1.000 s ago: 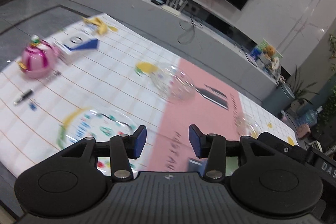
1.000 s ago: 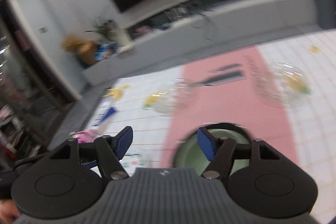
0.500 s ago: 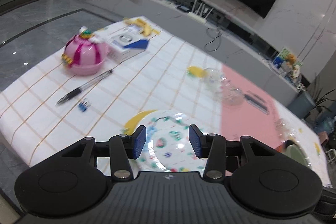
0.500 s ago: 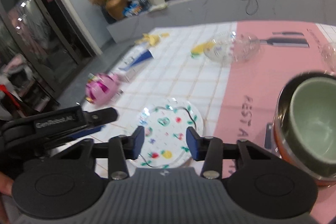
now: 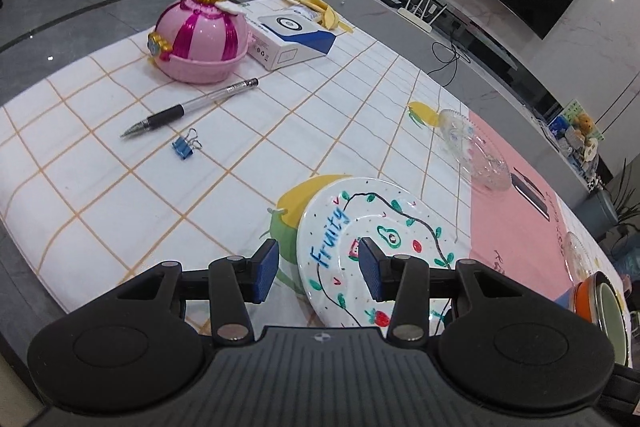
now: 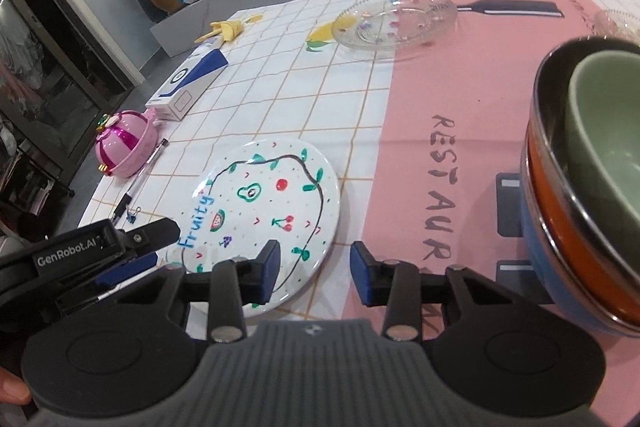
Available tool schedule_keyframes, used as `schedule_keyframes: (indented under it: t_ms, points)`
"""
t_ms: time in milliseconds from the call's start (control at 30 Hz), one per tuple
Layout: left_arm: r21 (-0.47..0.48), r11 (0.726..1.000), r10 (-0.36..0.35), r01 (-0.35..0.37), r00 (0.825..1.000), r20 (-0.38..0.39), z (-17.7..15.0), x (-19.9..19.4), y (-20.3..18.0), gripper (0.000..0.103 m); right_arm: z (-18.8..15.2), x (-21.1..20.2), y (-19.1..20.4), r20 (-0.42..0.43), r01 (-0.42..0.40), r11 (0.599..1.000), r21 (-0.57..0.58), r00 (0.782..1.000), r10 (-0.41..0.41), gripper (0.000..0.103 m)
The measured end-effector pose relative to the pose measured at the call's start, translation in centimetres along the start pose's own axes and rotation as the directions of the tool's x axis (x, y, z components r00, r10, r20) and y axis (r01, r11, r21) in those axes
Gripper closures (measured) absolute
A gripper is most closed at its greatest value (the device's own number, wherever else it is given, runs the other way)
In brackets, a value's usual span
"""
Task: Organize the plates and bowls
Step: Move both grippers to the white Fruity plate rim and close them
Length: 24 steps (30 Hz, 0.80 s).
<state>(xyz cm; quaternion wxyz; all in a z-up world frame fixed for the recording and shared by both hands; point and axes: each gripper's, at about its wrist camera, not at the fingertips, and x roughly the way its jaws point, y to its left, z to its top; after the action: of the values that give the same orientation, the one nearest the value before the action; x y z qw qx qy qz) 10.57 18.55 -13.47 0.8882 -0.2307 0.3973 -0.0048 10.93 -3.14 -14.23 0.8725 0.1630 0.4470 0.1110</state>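
checked tablecloth (image 5: 168,195) | white "Fruity" plate (image 6: 276,203), fruit drawings | left claw (image 5: 318,270), right claw (image 6: 315,274) spread, empty

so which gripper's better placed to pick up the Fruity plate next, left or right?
Probably left. The left gripper is open with the Fruity plate rim already between its fingers. The right gripper straddles the plate's near edge, also open, closer to the stacked bowls.
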Motion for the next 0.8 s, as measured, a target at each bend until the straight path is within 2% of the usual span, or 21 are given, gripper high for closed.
schedule_keyframes:
  t_ms: [200, 300, 533, 667, 800]
  points:
    - [-0.016, 1.0, 0.001, -0.001, 1.0, 0.0, -0.3, 1.1, 0.2, 0.059, 0.2, 0.7, -0.2, 0.014, 0.001, 1.0, 0.008, 1.0, -0.001, 0.065]
    - [-0.006, 1.0, 0.0, 0.0, 1.0, 0.005, -0.3, 1.3, -0.1, 0.063, 0.3, 0.9, -0.4, 0.019, -0.018, 1.0, 0.024, 1.0, 0.018, 0.072]
    - [0.003, 1.0, 0.027, -0.027, 0.999, 0.034, -0.2, 1.7, 0.1, 0.088, 0.4, 1.5, -1.4, 0.036, -0.063, 0.995, 0.076, 0.998, 0.06, 0.087]
    - [-0.038, 0.999, 0.011, -0.01, 0.999, 0.03, -0.1, 1.6, 0.6, 0.09, 0.6, 1.5, -2.3, 0.03, -0.092, 0.987, 0.134, 0.996, 0.088, 0.094]
    - [-0.043, 0.999, 0.005, -0.004, 1.0, 0.021, -0.2, 1.0, 0.5, 0.091, 0.5, 1.1, -2.4, 0.012, -0.095, 0.984, 0.154, 0.995, 0.094, 0.094]
